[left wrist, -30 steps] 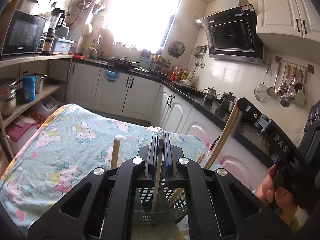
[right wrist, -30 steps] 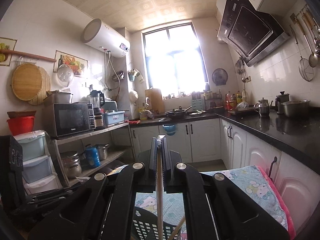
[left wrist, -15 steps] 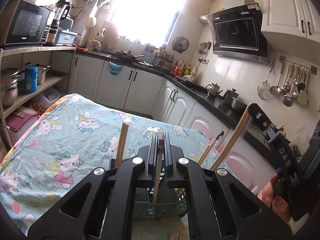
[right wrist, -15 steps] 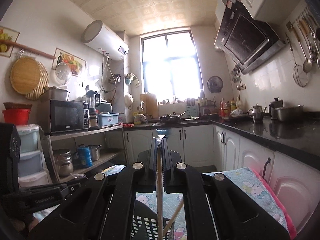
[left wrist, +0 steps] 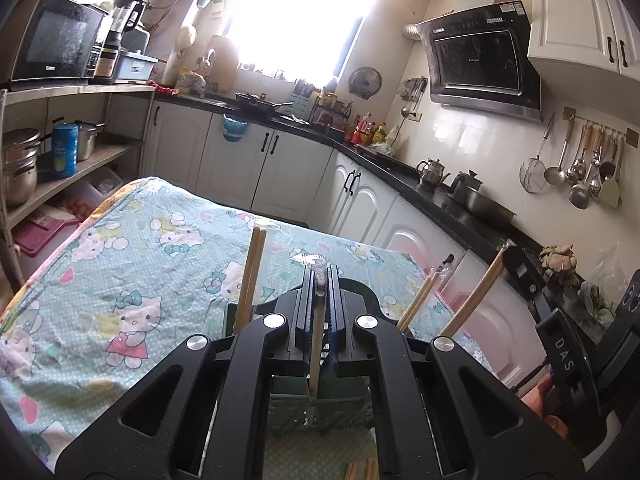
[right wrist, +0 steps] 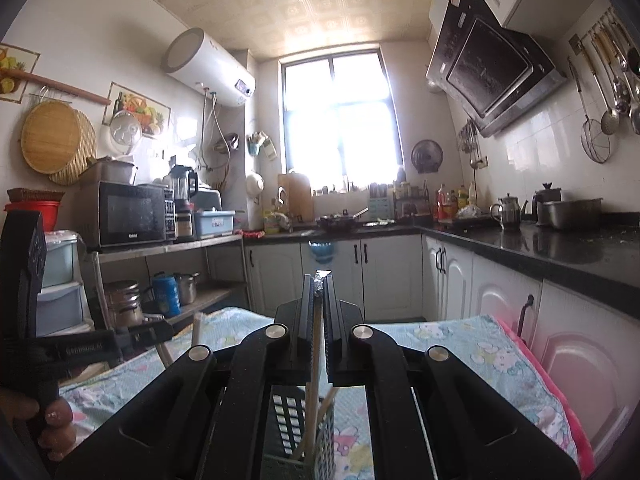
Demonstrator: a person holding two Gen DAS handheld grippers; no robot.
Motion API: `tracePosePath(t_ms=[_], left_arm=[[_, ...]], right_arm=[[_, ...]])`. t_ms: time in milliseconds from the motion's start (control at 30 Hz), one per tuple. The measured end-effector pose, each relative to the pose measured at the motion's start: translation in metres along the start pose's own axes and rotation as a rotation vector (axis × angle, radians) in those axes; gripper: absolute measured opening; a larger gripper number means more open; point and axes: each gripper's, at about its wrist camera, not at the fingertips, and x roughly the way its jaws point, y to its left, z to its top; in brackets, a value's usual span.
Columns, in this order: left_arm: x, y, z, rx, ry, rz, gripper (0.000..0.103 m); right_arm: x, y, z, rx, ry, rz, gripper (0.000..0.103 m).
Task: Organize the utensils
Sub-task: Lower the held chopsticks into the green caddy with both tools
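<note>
In the left wrist view my left gripper (left wrist: pixel 319 277) is shut on an upright wooden chopstick (left wrist: pixel 317 344). Its lower end reaches into a green perforated utensil basket (left wrist: pixel 288 396) on the table. More chopsticks (left wrist: pixel 250 280) lean in the basket. At the right, my right gripper (left wrist: pixel 507 254) holds another chopstick (left wrist: pixel 476 298), slanted down into the basket. In the right wrist view the right gripper (right wrist: pixel 319 281) is shut on that chopstick (right wrist: pixel 314 364) above the basket (right wrist: pixel 286 412). The left gripper (right wrist: pixel 166 330) shows at the left.
The table wears a light blue cartoon-cat cloth (left wrist: pixel 120 280). Loose chopsticks (left wrist: pixel 360 470) lie on it in front of the basket. White cabinets under a black counter (left wrist: pixel 400 172) run behind and to the right. A shelf with a microwave (left wrist: pixel 56 40) stands left.
Both grippers have sunk with their chopsticks toward the basket, the right one more. Both stay shut.
</note>
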Motion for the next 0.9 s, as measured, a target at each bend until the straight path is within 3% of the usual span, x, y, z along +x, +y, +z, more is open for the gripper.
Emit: tracePosePath(t_ms=[900], left_arm=[[-0.002,0.002,-0.007,-0.004,0.037,0.018,0.005]], right_arm=[[-0.011,-0.004,-0.021,0.087,0.160,0.009,0.006]])
